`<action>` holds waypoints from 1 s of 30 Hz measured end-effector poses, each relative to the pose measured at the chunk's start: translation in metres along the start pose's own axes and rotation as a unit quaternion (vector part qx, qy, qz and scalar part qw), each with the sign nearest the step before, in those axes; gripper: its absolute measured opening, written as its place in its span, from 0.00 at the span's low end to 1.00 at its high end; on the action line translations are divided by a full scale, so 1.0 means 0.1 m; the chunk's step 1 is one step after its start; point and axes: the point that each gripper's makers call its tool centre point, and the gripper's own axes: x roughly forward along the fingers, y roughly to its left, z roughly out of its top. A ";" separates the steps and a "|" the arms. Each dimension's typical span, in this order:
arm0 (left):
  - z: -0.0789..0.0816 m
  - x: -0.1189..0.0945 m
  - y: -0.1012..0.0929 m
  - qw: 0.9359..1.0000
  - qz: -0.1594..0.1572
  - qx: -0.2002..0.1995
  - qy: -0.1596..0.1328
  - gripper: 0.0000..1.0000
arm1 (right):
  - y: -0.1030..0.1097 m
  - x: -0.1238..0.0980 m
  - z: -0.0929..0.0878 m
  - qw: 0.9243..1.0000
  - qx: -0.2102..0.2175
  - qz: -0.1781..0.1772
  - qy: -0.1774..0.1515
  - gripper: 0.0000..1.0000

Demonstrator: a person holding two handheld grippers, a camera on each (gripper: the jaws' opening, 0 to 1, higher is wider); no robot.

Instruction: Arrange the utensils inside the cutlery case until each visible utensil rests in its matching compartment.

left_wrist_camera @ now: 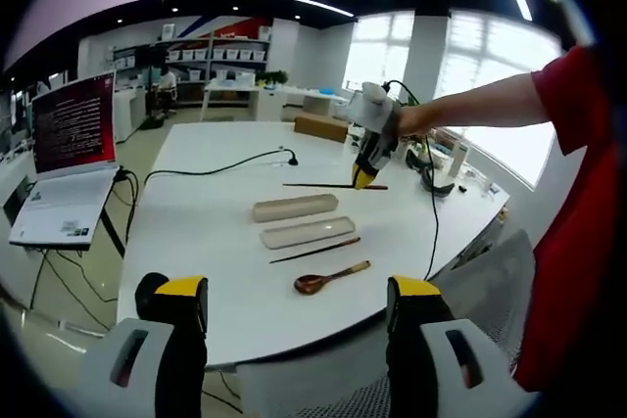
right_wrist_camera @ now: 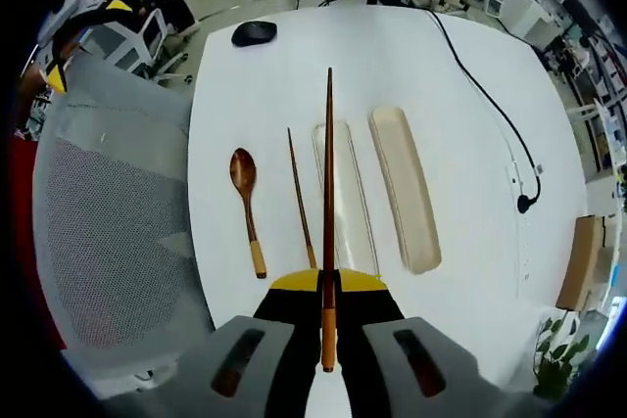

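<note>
Right gripper view: case [right_wrist_camera: 344, 198] empty

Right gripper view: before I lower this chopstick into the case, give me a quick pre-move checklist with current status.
1. Grip: right gripper shut on the held chopstick, gripped near its butt end. Ok.
2. Alignment: the stick runs roughly parallel to the open case tray. Ok.
3. Tray free: nothing seen lying in it. Ok.
4. Lid set aside, beside the tray. Ok.
5. Left gripper open, held back off the table. Ok.
6. Remaining utensils: second chopstick and spoon on the table, outside the case. Not ok.
</note>
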 end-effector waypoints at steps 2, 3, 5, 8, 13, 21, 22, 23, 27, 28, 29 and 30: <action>-0.01 0.00 0.01 1.000 0.002 -0.003 -0.001 0.76 | -0.04 -0.03 -0.01 1.000 -0.010 -0.003 0.008 0.00; -0.01 0.00 0.01 1.000 0.002 -0.002 0.000 0.76 | -0.06 -0.05 0.00 1.000 -0.014 -0.004 0.010 0.00; -0.01 0.00 0.01 1.000 0.002 0.000 0.001 0.76 | -0.09 -0.08 0.01 1.000 -0.017 -0.004 0.011 0.00; -0.02 0.01 0.00 1.000 0.002 -0.001 0.002 0.76 | -0.14 -0.12 0.04 1.000 -0.016 0.001 0.010 0.00; -0.01 0.03 -0.04 1.000 -0.003 0.005 0.006 0.76 | -0.28 -0.26 0.04 0.999 -0.032 -0.002 0.024 0.00; 0.00 0.06 -0.03 1.000 -0.004 0.000 0.007 0.76 | -0.48 -0.45 0.10 0.999 -0.043 -0.008 0.026 0.00; 0.00 0.07 -0.03 1.000 -0.005 0.000 0.007 0.76 | -0.51 -0.45 0.12 0.999 -0.043 -0.009 0.026 0.00; -0.01 0.08 -0.03 1.000 -0.005 0.001 0.008 0.76 | -0.53 -0.44 0.13 0.999 -0.042 -0.009 0.024 0.00; -0.01 0.09 -0.04 1.000 -0.007 -0.002 0.011 0.76 | -0.55 -0.36 0.17 0.999 -0.038 -0.005 0.017 0.00; -0.01 0.09 -0.05 1.000 -0.008 -0.004 0.012 0.76 | -0.55 -0.33 0.18 0.999 -0.037 -0.004 0.016 0.00; -0.01 0.10 -0.04 1.000 -0.008 -0.004 0.012 0.76 | -0.55 -0.30 0.19 0.999 -0.036 -0.004 0.015 0.00; -0.02 0.10 -0.04 1.000 -0.008 -0.004 0.014 0.76 | -0.52 -0.27 0.20 0.999 -0.035 -0.002 0.013 0.00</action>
